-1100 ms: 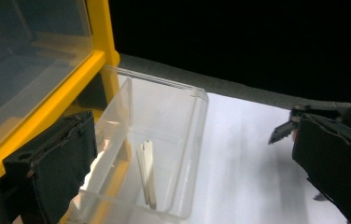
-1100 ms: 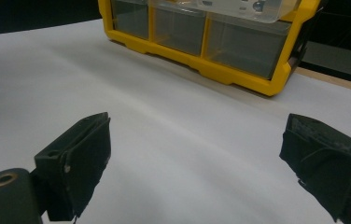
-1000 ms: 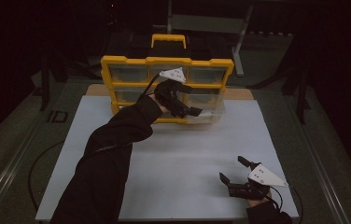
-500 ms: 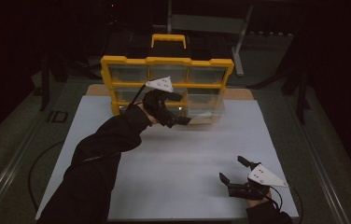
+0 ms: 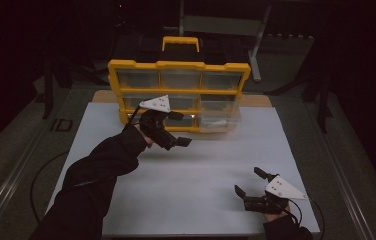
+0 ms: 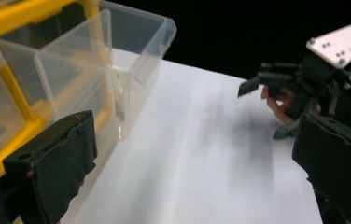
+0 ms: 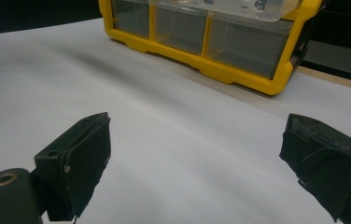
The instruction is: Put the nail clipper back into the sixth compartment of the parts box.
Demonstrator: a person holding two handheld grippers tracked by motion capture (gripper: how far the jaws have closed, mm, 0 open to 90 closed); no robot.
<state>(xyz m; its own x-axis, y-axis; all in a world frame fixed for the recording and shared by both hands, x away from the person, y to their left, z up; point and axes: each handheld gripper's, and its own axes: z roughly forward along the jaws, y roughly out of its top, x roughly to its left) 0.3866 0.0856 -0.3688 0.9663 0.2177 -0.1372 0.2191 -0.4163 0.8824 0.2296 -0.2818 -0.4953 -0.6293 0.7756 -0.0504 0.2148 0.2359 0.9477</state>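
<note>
The left gripper [image 5: 180,129] is hovering with jaws spread just in front of the yellow organizer [image 5: 178,65], beside its pulled-out clear drawer [image 6: 131,60]; the right gripper [image 5: 250,183] is resting spread on the white table [image 5: 201,165], well apart

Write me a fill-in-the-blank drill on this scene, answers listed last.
1. The organizer has a frame coloured ____.
2. The clear drawer at its lower right is pulled ____.
3. The left tool has its jaws ____, holding nothing.
4. The right tool sits near the table's ____ edge.

Answers: yellow; out; open; front
</note>
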